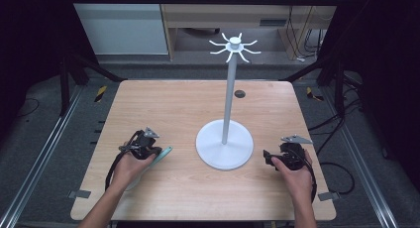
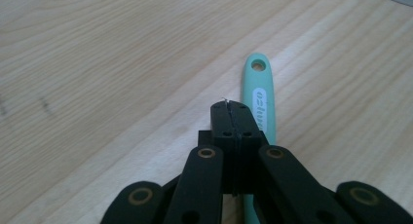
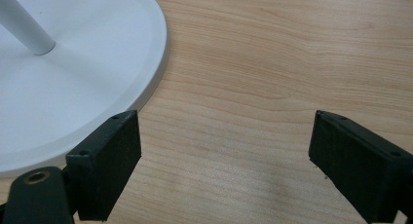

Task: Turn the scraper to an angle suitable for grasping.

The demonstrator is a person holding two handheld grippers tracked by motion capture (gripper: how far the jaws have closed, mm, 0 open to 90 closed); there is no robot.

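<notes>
left tool (image 2: 233,107): pressed together | handle (image 2: 259,95): mint, smooth plastic, holed tip

The white stand (image 1: 225,139) blocks the centre of the frame — pole rising, base wide; bare table (image 1: 163,104) lies open at upper left and upper right

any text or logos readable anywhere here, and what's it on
One mark: white lettering in a white oval on the mint green handle beside the shut left gripper. It runs lengthwise and is too blurred to read for certain.
No lettering shows on the white stand, the wooden table or the right gripper.
</notes>
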